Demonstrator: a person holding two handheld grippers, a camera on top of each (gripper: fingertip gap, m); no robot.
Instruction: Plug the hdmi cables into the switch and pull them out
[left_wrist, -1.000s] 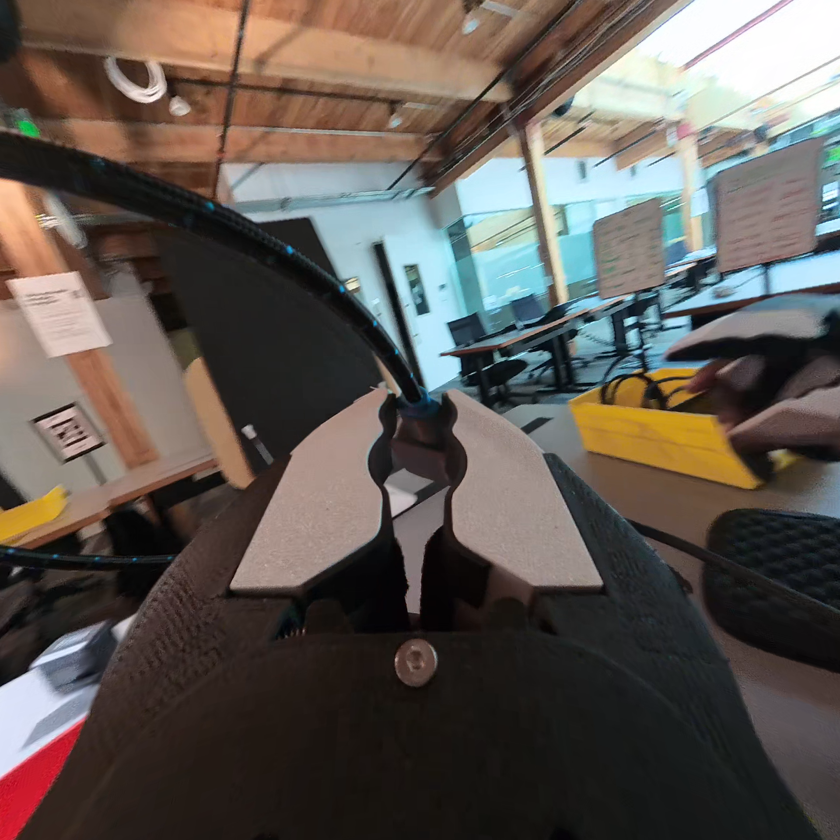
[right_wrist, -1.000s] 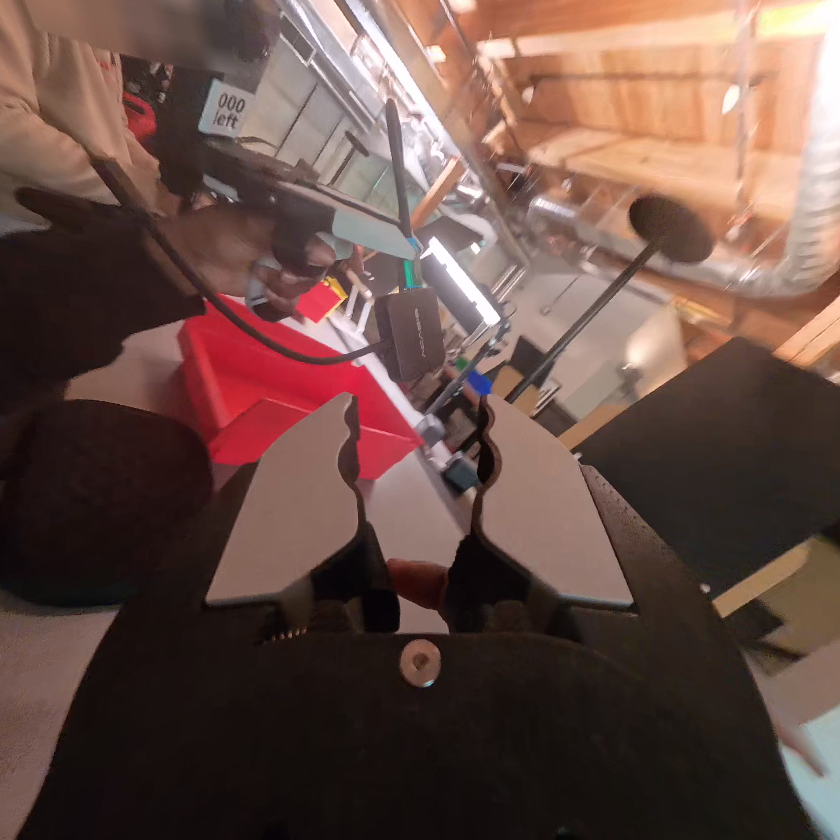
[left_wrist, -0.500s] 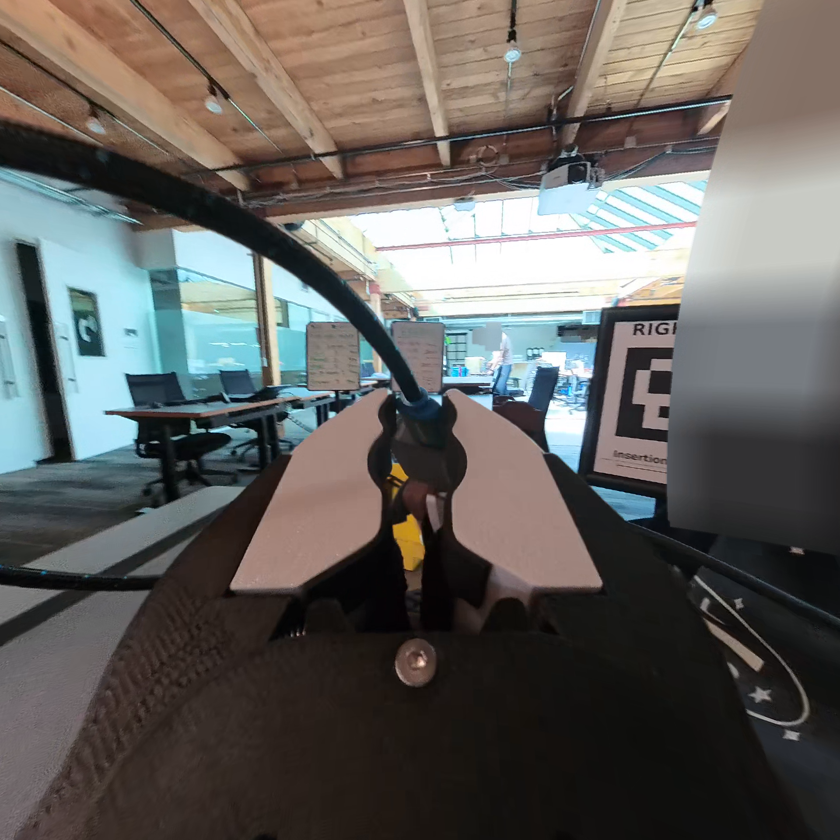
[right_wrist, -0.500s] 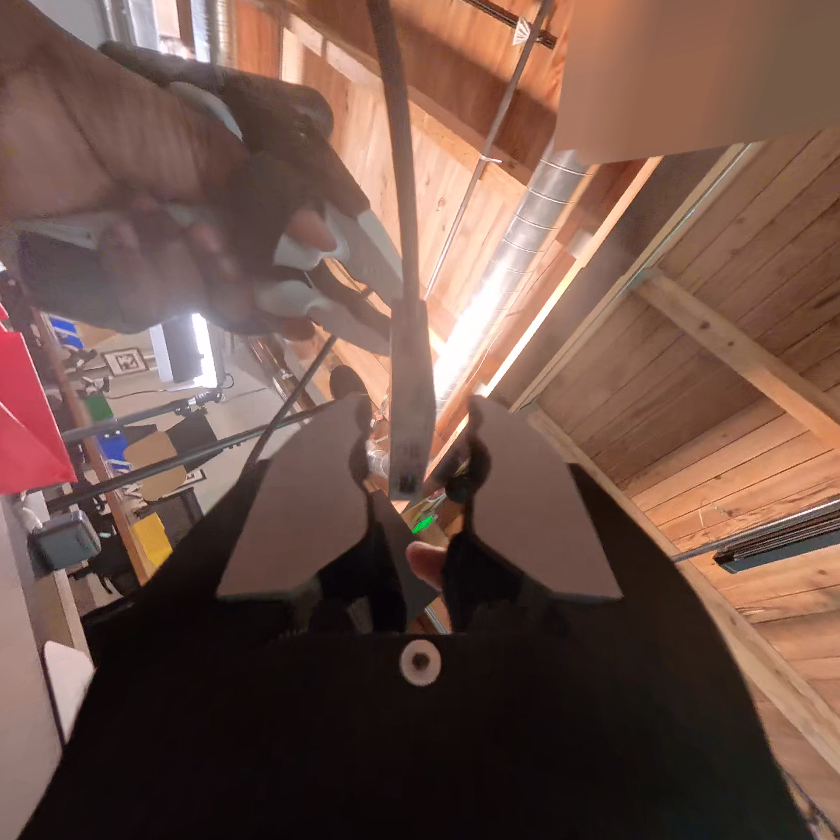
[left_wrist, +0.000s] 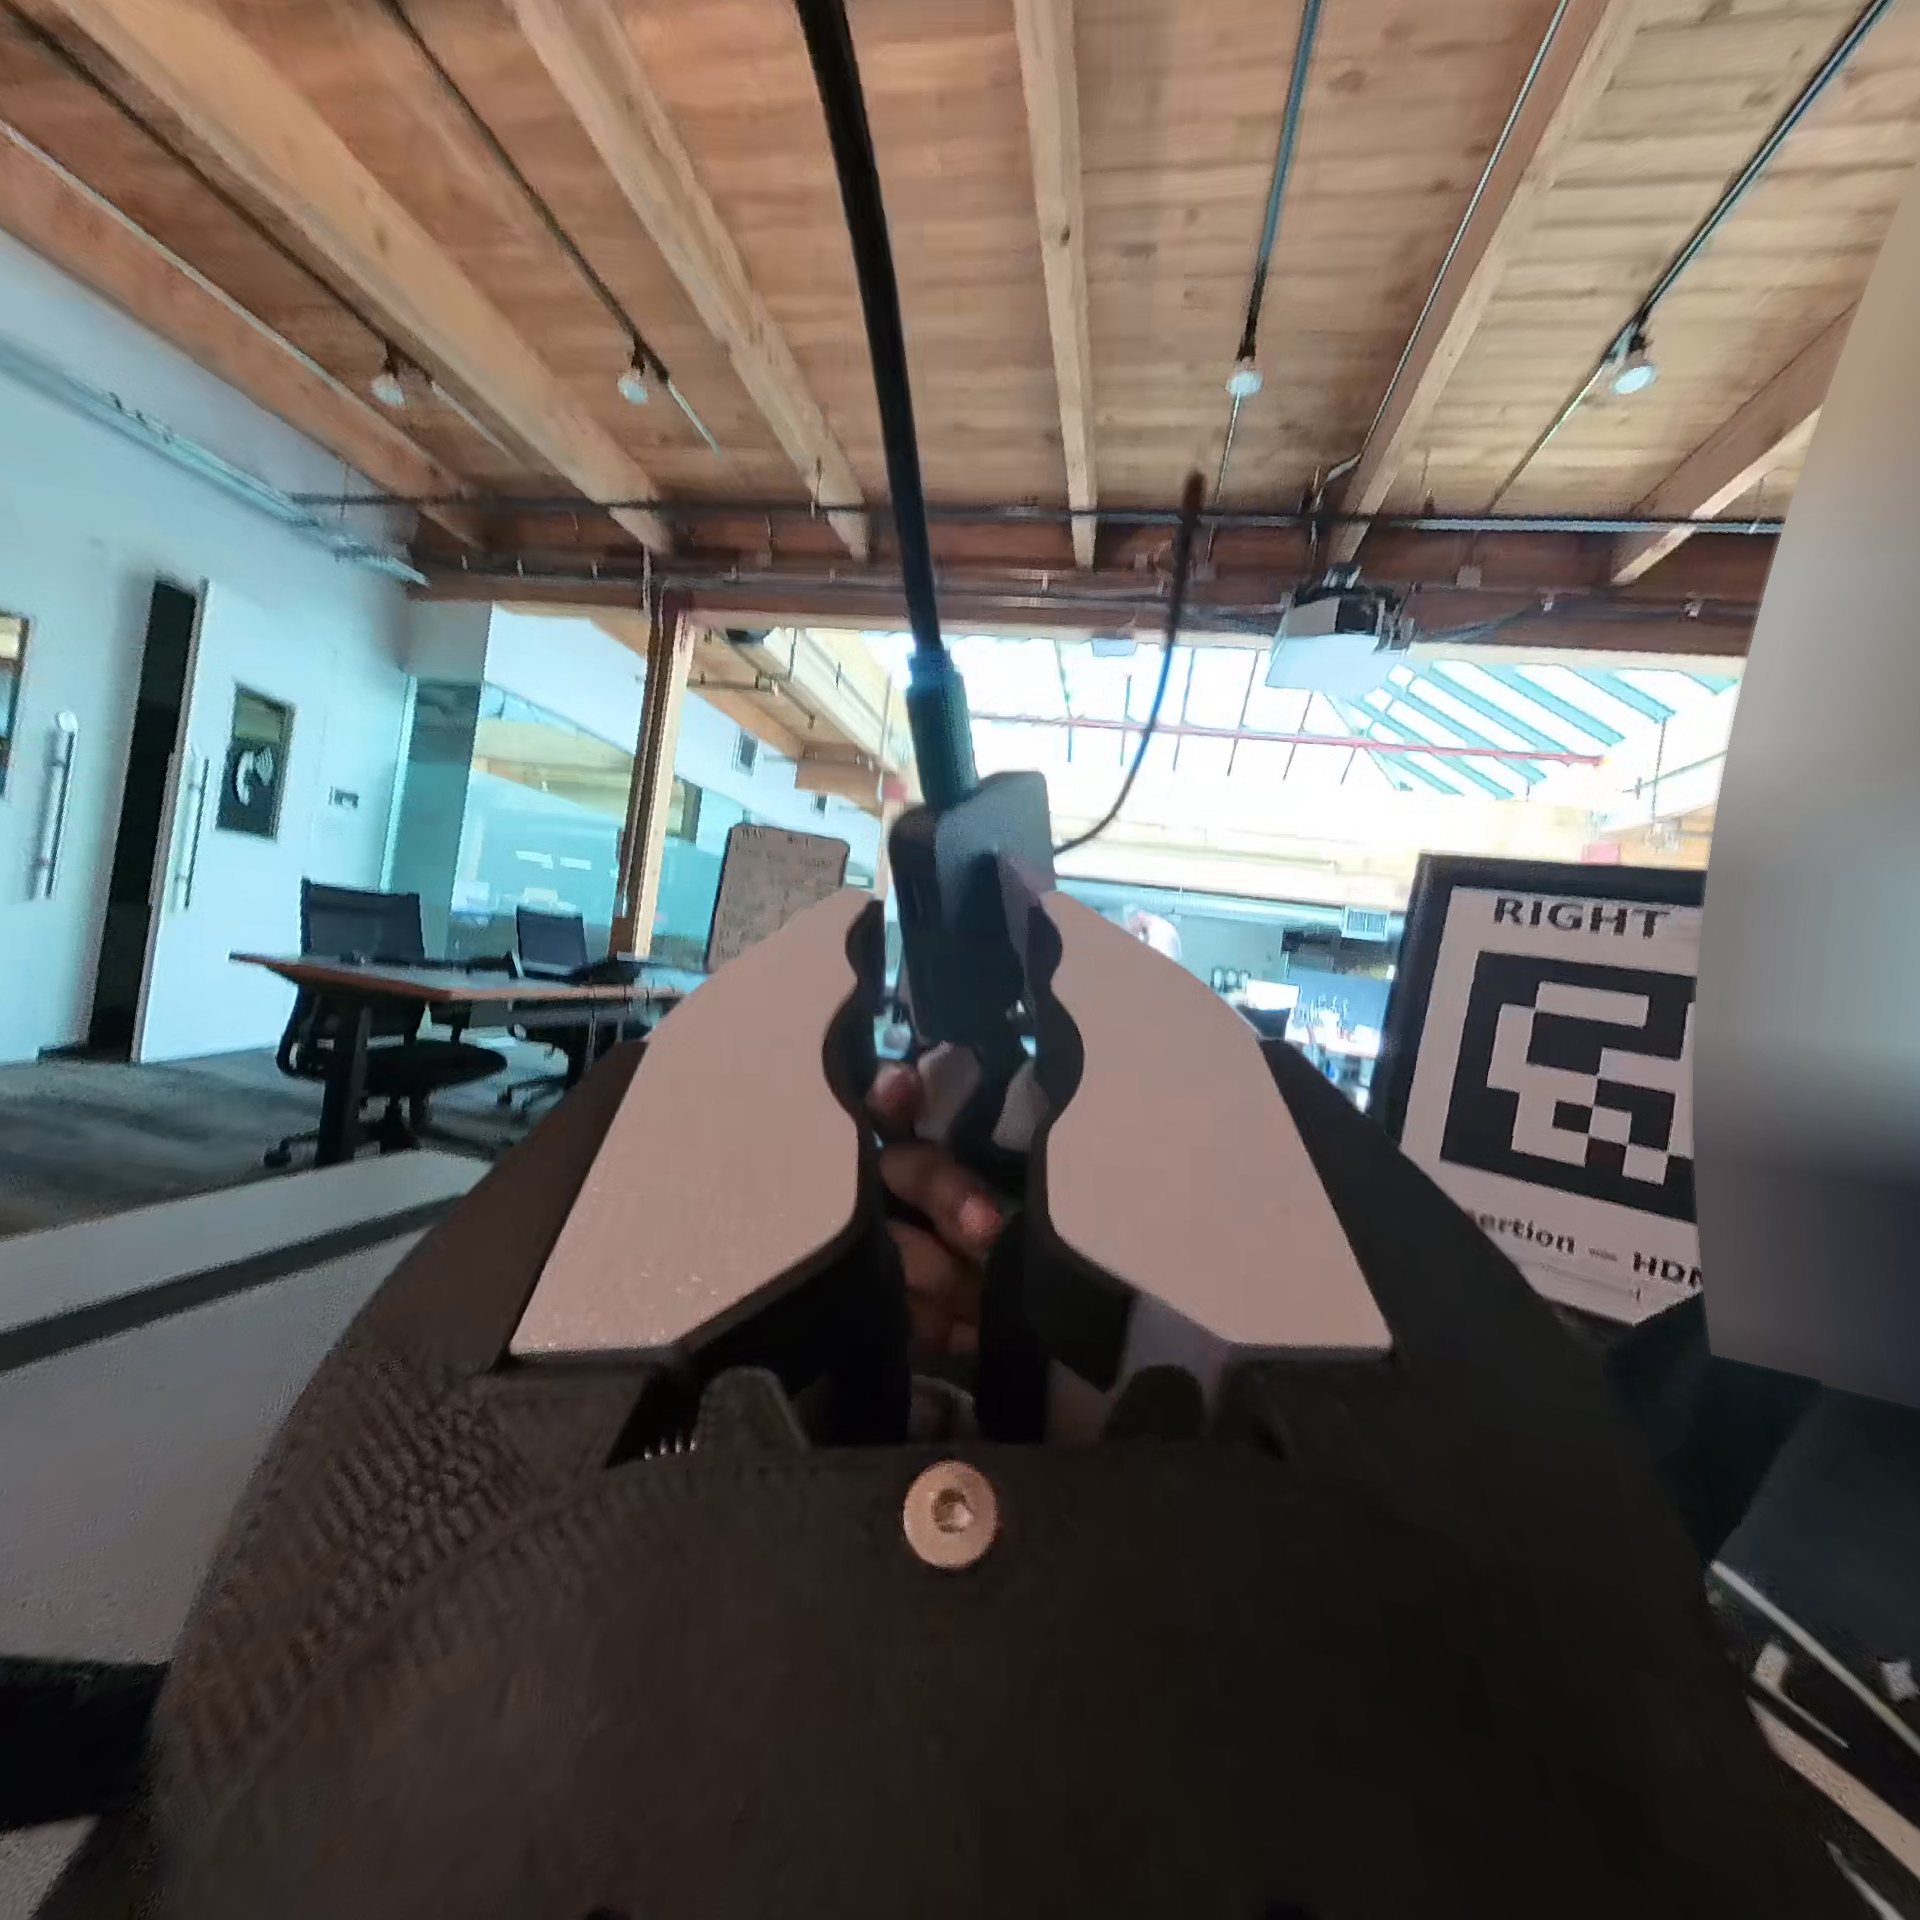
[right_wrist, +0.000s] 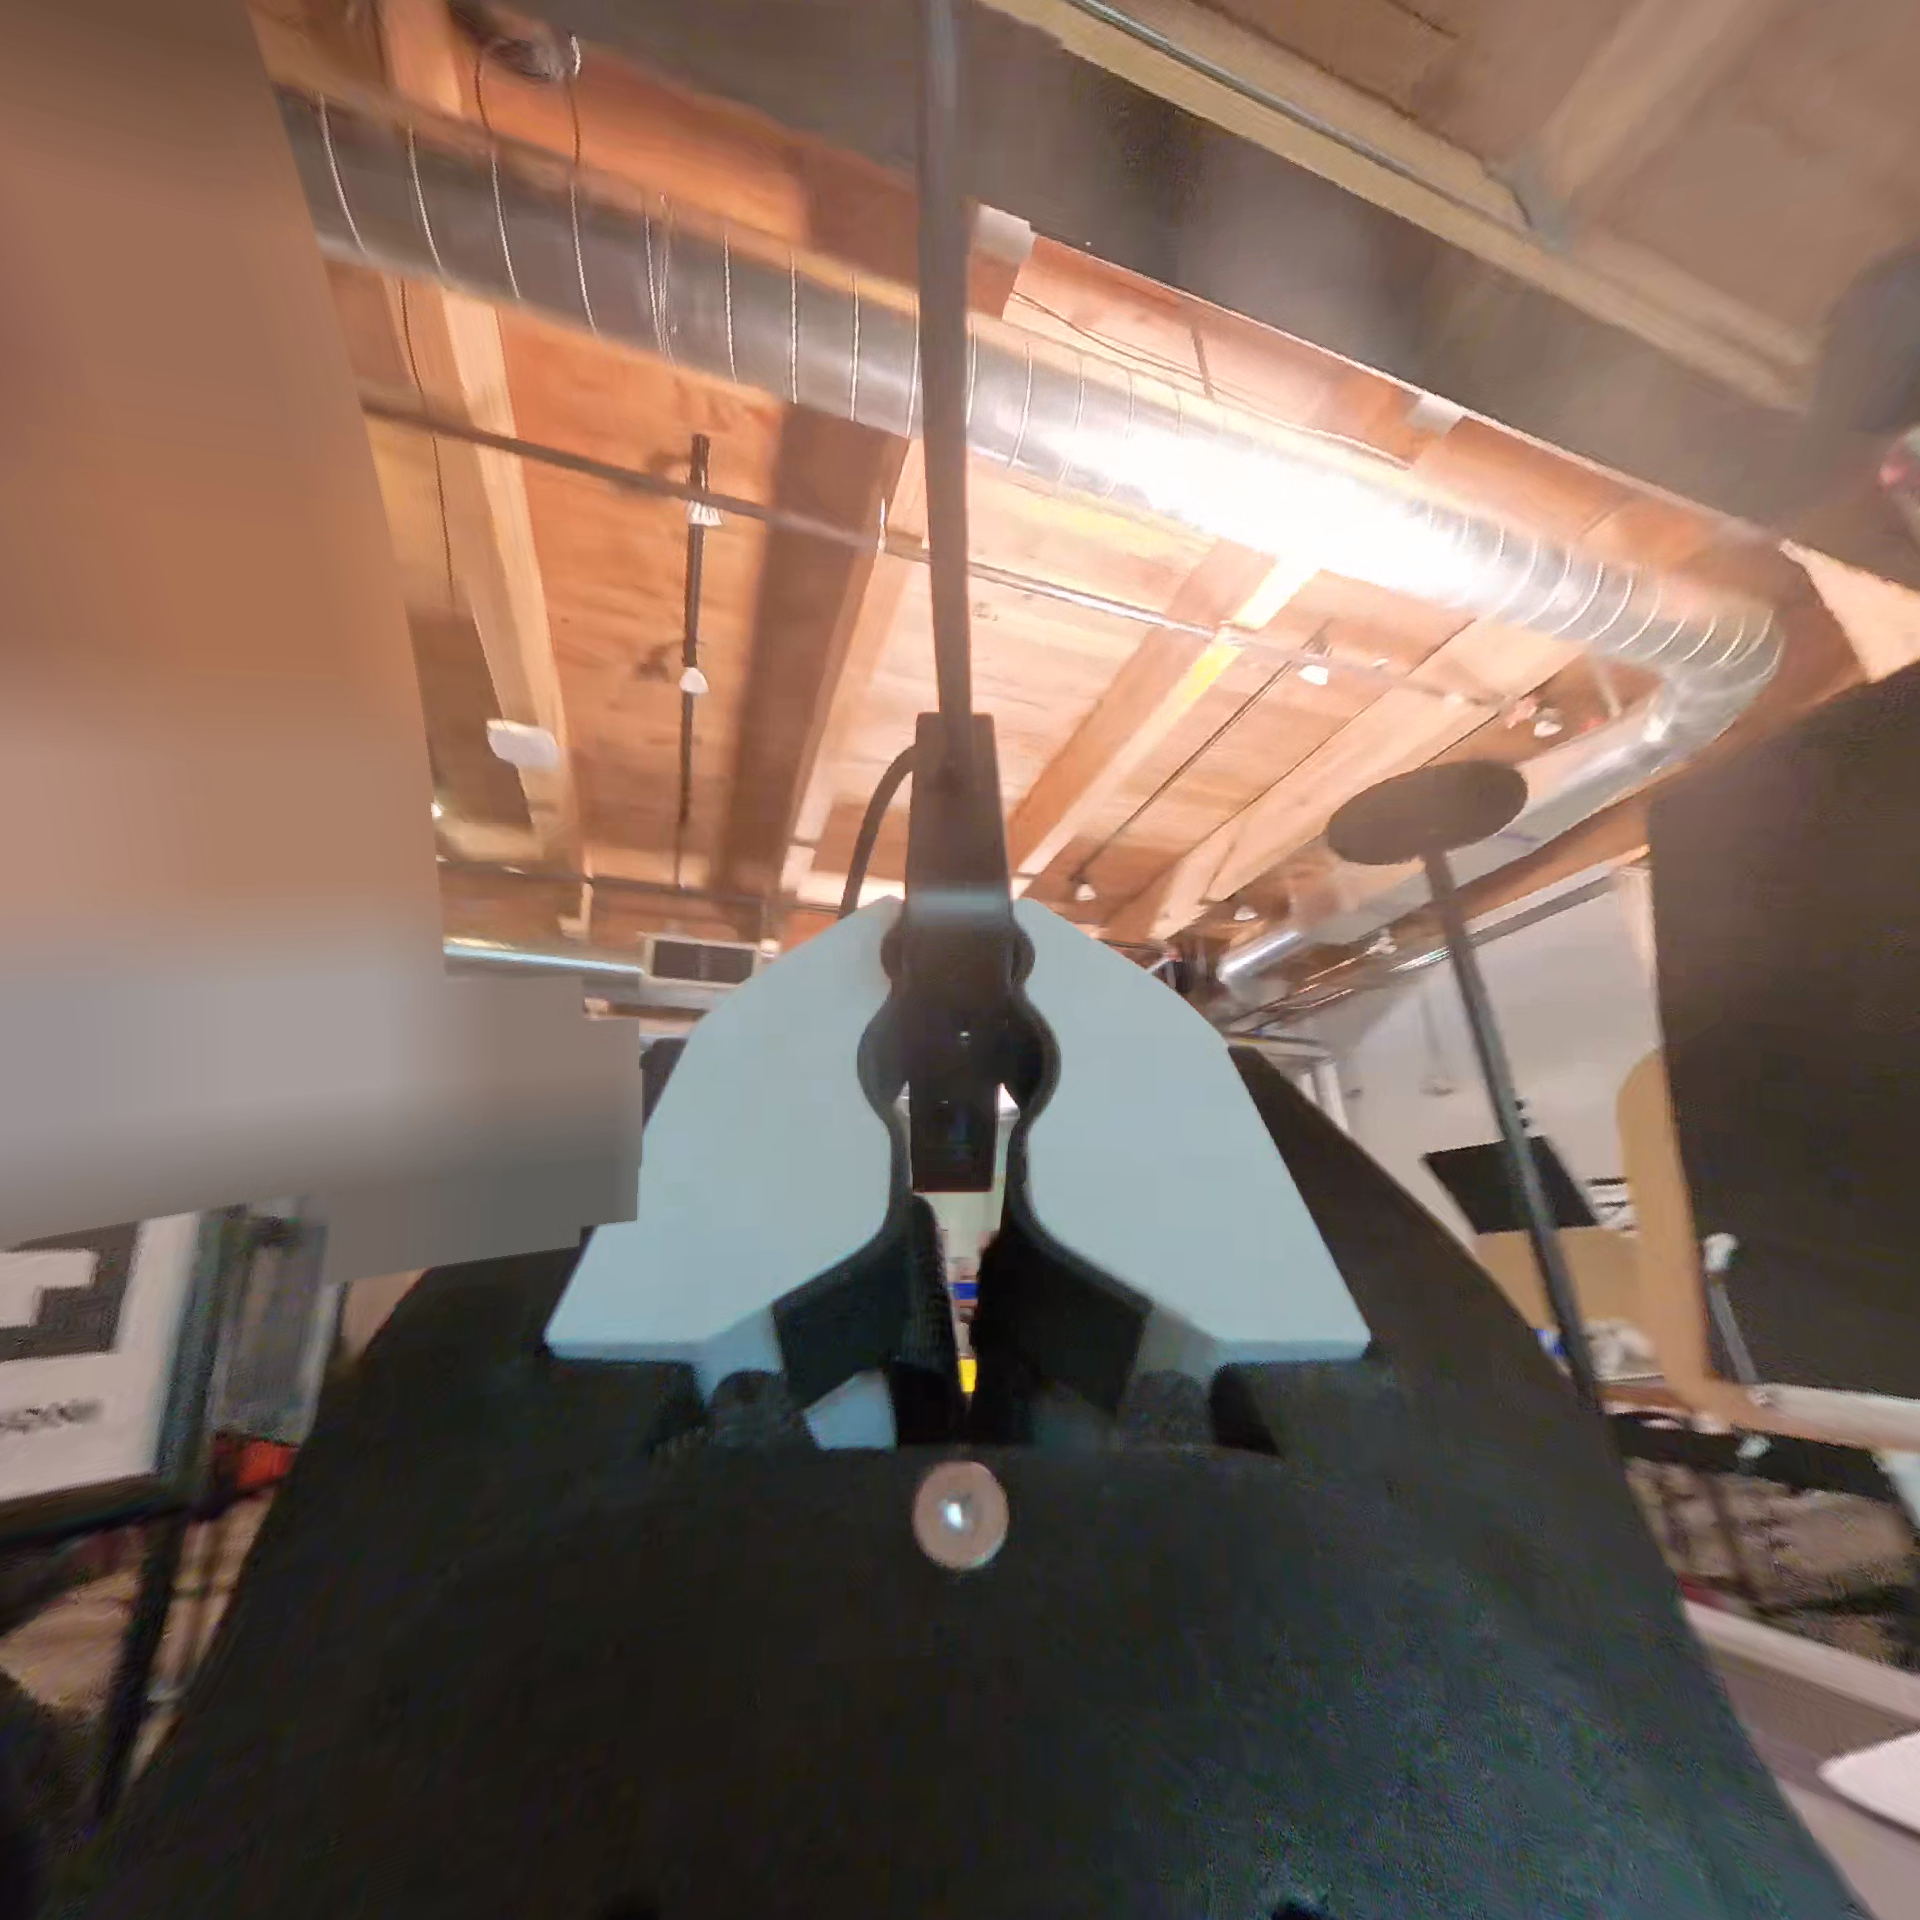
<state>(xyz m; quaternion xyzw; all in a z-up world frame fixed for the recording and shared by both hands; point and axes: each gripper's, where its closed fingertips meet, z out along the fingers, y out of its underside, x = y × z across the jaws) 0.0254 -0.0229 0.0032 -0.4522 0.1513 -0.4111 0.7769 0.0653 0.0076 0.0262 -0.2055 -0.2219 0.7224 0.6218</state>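
Observation:
The dark HDMI switch (right_wrist: 951, 821) stands edge-on between the fingers of my right gripper (right_wrist: 954, 914), which is shut on it and points up at the ceiling. A black HDMI cable (right_wrist: 940, 416) rises straight up from its top. A second cable (right_wrist: 878, 821) curves off behind it. In the left wrist view the switch (left_wrist: 987, 831) and cable (left_wrist: 883, 364) stand at the tips of my left gripper (left_wrist: 961, 914). Its jaws stand a narrow gap apart. I cannot tell whether they clamp anything. The right gripper's fingers (left_wrist: 935, 1081) and a hand (left_wrist: 935, 1195) show behind.
A black-and-white marker board (left_wrist: 1558, 1060) stands close on the right. A grey table (left_wrist: 156, 1299) lies at the lower left, with desks and chairs (left_wrist: 416, 997) farther back. A round black disc on a pole (right_wrist: 1434, 821) and a black panel (right_wrist: 1787, 1039) stand to the right.
My right gripper has shut on the switch, which sat between its open jaws half a second ago. The left gripper no longer shows in the right wrist view. The cable now rises straight up.

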